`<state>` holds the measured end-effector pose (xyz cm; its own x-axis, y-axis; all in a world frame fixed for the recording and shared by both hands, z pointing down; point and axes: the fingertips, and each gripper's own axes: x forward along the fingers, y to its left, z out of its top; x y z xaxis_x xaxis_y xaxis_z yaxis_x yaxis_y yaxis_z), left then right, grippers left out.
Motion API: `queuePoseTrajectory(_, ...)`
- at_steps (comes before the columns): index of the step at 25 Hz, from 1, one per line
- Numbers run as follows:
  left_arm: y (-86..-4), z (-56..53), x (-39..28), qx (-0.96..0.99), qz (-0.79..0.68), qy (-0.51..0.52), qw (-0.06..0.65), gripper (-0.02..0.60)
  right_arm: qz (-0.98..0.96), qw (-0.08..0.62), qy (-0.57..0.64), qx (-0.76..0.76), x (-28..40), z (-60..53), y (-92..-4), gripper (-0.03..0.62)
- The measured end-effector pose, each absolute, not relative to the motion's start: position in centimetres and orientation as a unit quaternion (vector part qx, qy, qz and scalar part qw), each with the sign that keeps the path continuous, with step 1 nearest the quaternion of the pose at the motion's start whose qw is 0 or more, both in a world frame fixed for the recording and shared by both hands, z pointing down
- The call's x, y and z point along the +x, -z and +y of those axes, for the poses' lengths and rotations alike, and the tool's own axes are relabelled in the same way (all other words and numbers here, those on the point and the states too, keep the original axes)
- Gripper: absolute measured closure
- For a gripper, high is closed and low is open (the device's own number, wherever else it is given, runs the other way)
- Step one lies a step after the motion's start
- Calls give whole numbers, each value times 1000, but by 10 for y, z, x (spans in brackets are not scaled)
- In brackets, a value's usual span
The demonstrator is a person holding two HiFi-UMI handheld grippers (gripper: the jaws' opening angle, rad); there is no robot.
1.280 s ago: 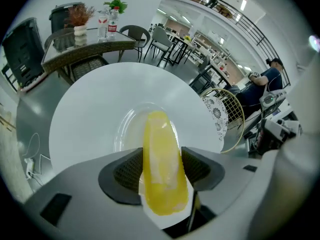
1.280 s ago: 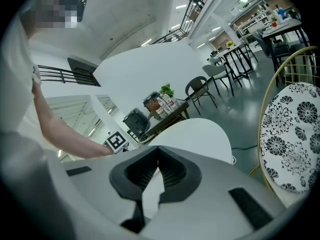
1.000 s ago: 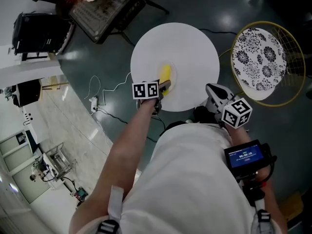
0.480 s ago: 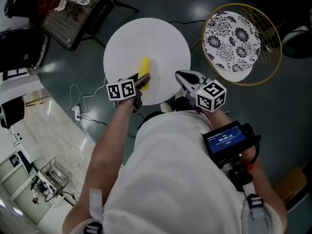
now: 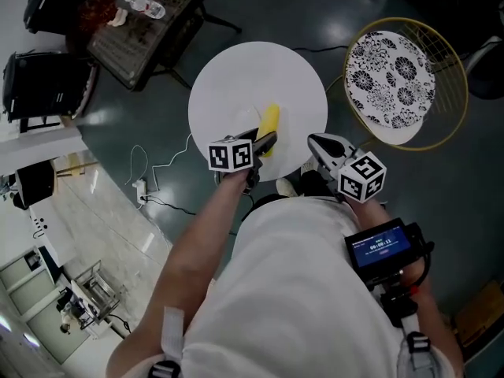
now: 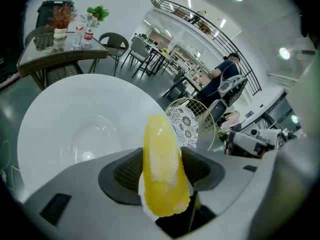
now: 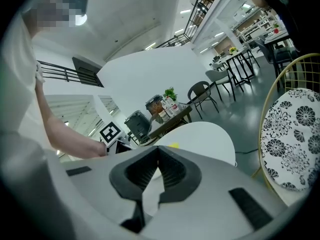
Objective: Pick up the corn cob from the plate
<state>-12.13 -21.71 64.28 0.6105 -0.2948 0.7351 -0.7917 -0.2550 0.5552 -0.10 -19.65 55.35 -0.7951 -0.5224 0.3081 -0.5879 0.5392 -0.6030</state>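
Your left gripper (image 5: 266, 140) is clamped on the corn cob (image 5: 269, 124), seen at the centre of the head view. In the left gripper view the two dark pads press the yellow cob (image 6: 160, 154) on both sides at lower centre, and its pointed tip sticks up past them. Your right gripper (image 5: 315, 144) waits just to the right with its jaws closed and nothing between them. The clear plate (image 6: 75, 134) sits at centre left of the left gripper view on the round white table (image 6: 50, 109) and looks bare, with the cob apart from it. Judging by that, the grasp is made and the pick-up is all but finished; what may remain is carrying the cob fully clear. Several details stay uncertain. The cob's lower end disappears into the gripper's throat. In the head view the glass plate is almost lost against the table (image 5: 228, 85), so the gap beneath the cob cannot be read there. Your torso covers the table's near edge, and the right gripper view shows only a yellow speck of cob above its own jaws.
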Motion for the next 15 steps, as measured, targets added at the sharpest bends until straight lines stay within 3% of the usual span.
queuePoseTrajectory(15, -685, -232, -74, 772, -339, -363, 397, 334, -840, 44, -387, 378, 41, -160, -573, 586)
